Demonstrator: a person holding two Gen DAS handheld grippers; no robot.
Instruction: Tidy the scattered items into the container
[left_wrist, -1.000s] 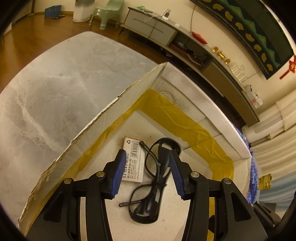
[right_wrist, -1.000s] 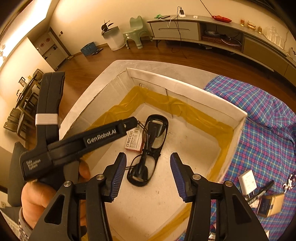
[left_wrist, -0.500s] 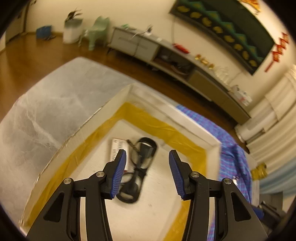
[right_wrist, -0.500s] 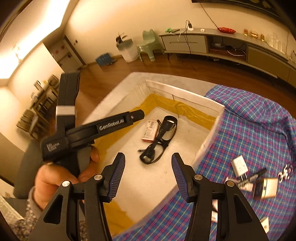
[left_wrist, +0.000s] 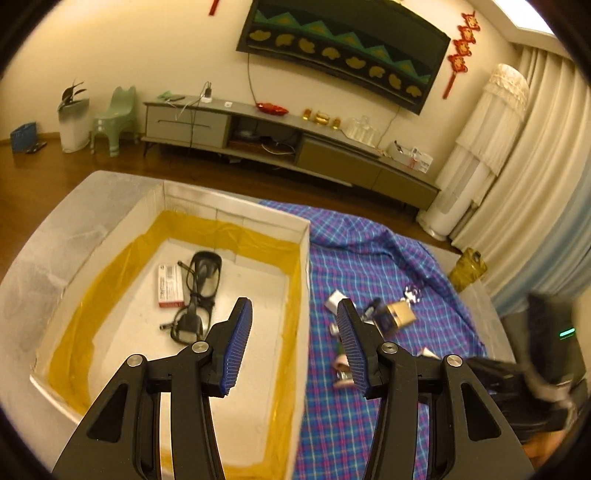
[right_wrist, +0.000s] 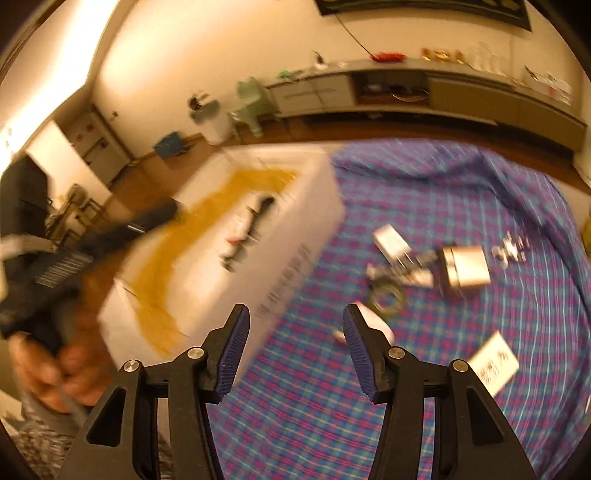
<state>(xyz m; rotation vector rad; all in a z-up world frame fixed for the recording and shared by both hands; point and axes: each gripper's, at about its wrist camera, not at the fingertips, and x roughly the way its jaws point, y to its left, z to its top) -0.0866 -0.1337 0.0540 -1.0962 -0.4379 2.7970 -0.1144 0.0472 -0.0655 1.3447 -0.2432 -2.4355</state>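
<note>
Two items, glasses (left_wrist: 201, 291) and a small box (left_wrist: 169, 285), lay in the container (left_wrist: 303, 236); both tools, left tool (left_wrist: 295, 345) and right tool (right_wrist: 295, 349), gaped wide and empty, seemingly between picks, needing another item from the blurred checked cloth (right_wrist: 461, 184).

The cardboard box (left_wrist: 303, 236) left of the left hand-held gripper (left_wrist: 293, 345) looks matt white, its inner seams lined with glossy, wrinkled yellow tape (left_wrist: 229, 230). The glasses (left_wrist: 197, 295) inside are shiny black plastic. Ahead and right lies soft woven plaid cloth (left_wrist: 362, 251). Both hand-held grippers have matt black plastic arms, ribbed blue pads (right_wrist: 236, 339) and bright metal screws.
</note>
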